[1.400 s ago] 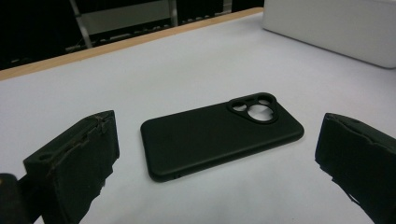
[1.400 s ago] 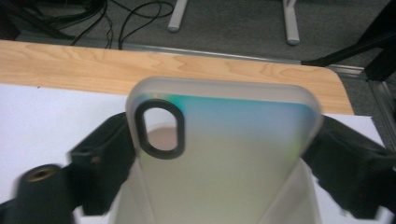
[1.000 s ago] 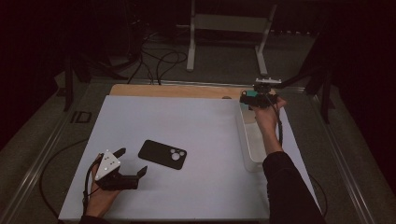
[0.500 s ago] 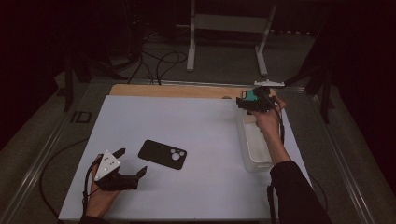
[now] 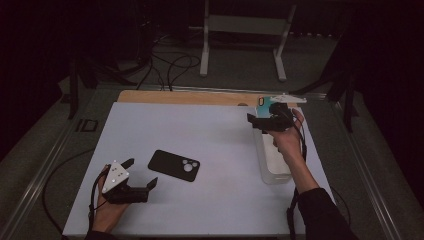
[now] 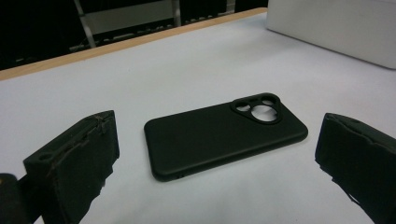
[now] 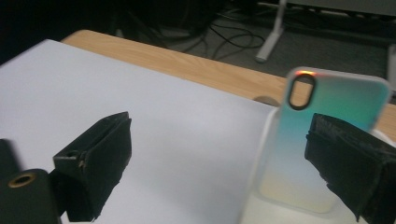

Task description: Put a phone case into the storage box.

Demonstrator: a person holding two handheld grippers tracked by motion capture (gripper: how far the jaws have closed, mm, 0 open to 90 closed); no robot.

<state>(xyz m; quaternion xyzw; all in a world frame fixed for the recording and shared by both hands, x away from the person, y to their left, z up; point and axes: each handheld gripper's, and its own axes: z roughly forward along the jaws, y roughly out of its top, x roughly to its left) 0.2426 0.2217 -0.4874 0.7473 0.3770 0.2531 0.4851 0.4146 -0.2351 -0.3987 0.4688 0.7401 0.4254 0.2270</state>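
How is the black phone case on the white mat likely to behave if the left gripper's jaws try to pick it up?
The black phone case lies flat on the white mat, so it probably offers little edge to grip and may slide when nudged. It looks thin and hollow, so likely light and somewhat flexible. Its matte finish suggests moderate grip. The left gripper stands open beside it.

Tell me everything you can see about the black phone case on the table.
The black phone case is a matte, soft-looking shell with rounded corners and a cluster of round camera cut-outs at one end, through which the white table surface shows. It lies flat, outer side up, on the white table, toward the near left. Nothing touches it: the left tongs sit just short of it, jaws open wide on either side of its line.
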